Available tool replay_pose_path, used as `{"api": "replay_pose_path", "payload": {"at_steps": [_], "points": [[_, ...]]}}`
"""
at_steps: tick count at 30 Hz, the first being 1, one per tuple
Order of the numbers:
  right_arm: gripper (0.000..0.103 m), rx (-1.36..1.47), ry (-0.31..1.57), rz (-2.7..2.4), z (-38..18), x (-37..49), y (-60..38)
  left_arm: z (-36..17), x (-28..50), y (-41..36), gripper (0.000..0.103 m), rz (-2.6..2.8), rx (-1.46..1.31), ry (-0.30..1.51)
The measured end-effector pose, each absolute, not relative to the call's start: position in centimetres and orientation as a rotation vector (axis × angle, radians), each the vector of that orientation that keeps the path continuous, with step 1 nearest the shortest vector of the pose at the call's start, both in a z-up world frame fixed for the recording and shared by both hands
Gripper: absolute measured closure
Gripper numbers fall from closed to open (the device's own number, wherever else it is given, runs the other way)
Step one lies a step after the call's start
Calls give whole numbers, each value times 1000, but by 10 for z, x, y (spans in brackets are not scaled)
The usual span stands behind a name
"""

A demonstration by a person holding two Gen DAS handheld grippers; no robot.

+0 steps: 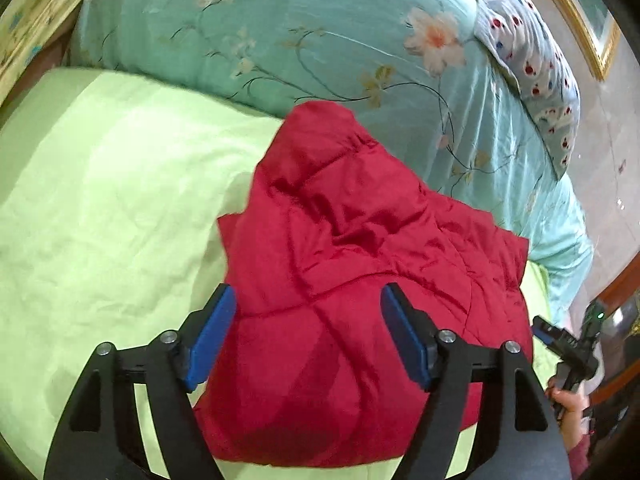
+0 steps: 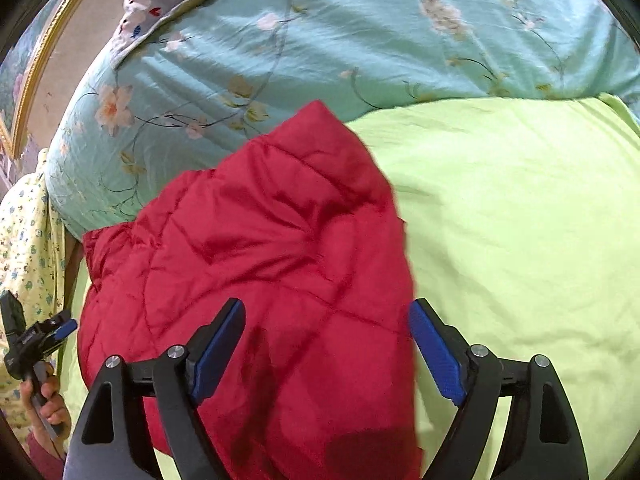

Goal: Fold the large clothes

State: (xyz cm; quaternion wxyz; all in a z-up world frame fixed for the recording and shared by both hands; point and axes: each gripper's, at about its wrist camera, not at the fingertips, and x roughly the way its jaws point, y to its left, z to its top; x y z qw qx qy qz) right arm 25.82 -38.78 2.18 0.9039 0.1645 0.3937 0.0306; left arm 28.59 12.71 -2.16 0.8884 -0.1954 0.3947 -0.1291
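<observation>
Red and slightly glossy, the quilted jacket lies in a puffy, folded bundle on the lime-green sheet of the bed, its stitched seams marking off padded panels and its surface creased into soft ridges. One rounded end of the bundle reaches the edge of the teal floral duvet, a smooth, sheeny cover printed with pale blossoms and thin dark stems, heaped behind it. The sheet under the jacket is matte and lightly wrinkled. The left tongs hang over the near part of the jacket with their blue ribbed pads spread wide, gripping nothing. The right tongs likewise stand apart above the jacket's near edge, one pad over red fabric and the other over the green sheet. A white pillow dotted with small red and blue motifs rests on the duvet, and a gilt picture frame stands beyond it.
</observation>
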Motion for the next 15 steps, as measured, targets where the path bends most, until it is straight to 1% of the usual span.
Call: {"api": "replay_pose_path", "payload": {"at_steps": [9,12,15], "points": [[17,519,878,97,-3,259,-414,-60,297,160,28,-326,-616,928],[16,567,895,138,-9,264,-415,-73,303,162,28,-336,-641,970],[12,592,916,167,-15,271,-414,-84,311,162,20,-371,-699,986]]}}
